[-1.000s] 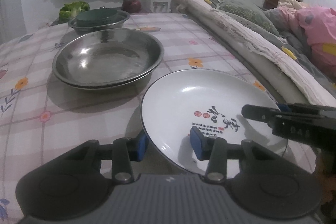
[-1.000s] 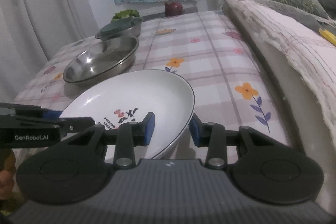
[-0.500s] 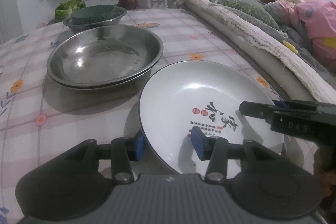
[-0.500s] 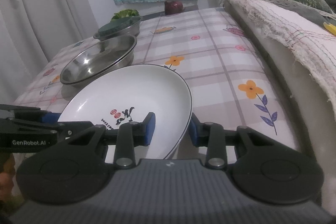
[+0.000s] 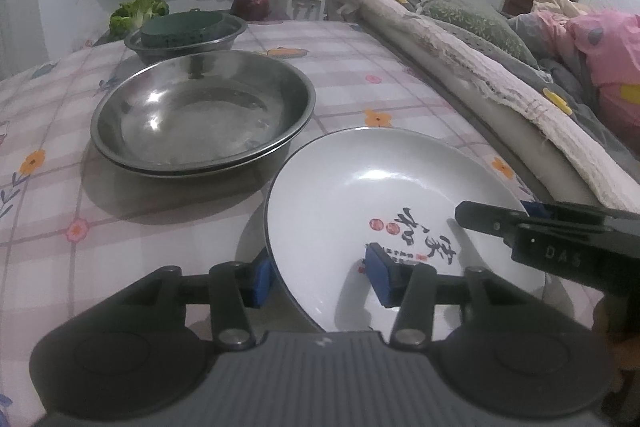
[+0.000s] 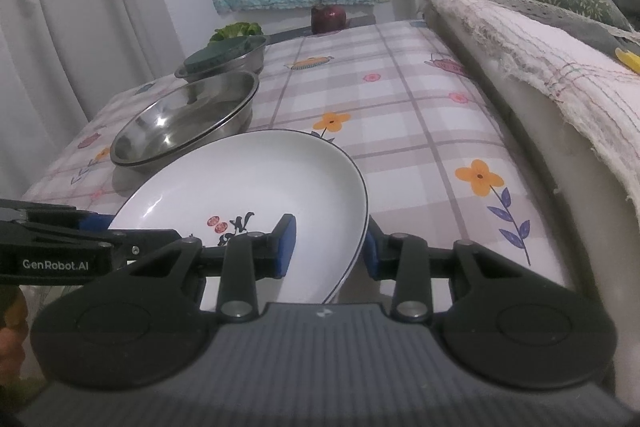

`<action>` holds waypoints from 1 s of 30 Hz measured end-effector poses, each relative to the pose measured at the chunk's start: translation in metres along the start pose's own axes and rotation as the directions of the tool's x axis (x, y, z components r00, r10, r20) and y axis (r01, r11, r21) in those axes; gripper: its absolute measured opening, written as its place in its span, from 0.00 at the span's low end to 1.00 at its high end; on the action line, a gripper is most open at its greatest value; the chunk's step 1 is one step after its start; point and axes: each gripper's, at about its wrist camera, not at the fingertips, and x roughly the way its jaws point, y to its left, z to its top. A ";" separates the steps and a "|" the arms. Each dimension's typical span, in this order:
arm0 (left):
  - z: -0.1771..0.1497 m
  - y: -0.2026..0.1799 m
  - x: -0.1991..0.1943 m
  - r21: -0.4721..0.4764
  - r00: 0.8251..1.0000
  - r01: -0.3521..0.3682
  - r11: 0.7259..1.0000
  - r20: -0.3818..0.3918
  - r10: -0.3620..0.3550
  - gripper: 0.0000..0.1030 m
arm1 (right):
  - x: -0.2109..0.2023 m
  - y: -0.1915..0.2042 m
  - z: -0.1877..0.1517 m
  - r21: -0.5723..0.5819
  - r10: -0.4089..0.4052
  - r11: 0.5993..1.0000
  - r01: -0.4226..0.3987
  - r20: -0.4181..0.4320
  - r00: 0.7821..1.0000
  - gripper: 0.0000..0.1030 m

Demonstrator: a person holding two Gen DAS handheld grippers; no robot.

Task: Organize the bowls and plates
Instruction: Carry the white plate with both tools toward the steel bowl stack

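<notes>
A white plate [image 5: 380, 195] with red and black characters is held off the checked tablecloth, tilted. My left gripper [image 5: 318, 277] is shut on its near left rim, one pad under, one inside. My right gripper [image 6: 330, 247] is shut on the plate [image 6: 256, 187] at its near right rim. Two stacked steel bowls [image 5: 200, 111] sit just beyond the plate, to the left; they also show in the right wrist view [image 6: 188, 119]. Each gripper shows in the other's view.
A smaller steel bowl [image 5: 188, 35] with a dark green lid in it stands behind the stack, with broccoli [image 5: 136, 11] and a red onion [image 5: 251, 5] further back. A folded blanket [image 5: 480, 67] runs along the table's right edge.
The plate has risen in both grippers and moved a little toward the steel bowls. Both grips are unchanged.
</notes>
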 end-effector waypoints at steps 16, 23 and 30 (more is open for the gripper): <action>0.003 -0.003 -0.007 0.003 1.000 0.003 1.000 0.018 -0.003 0.47 | -0.013 0.000 0.002 0.005 -0.009 1.000 0.009 0.029 1.000 0.33; 0.003 -0.003 -0.007 0.001 1.000 0.003 1.000 0.017 -0.003 0.47 | -0.014 0.000 0.004 0.009 -0.008 1.000 0.008 0.034 0.999 0.33; 0.004 -0.003 -0.009 0.003 1.000 0.002 1.000 0.022 -0.002 0.47 | -0.016 0.000 0.006 0.010 -0.011 1.000 0.010 0.038 0.999 0.33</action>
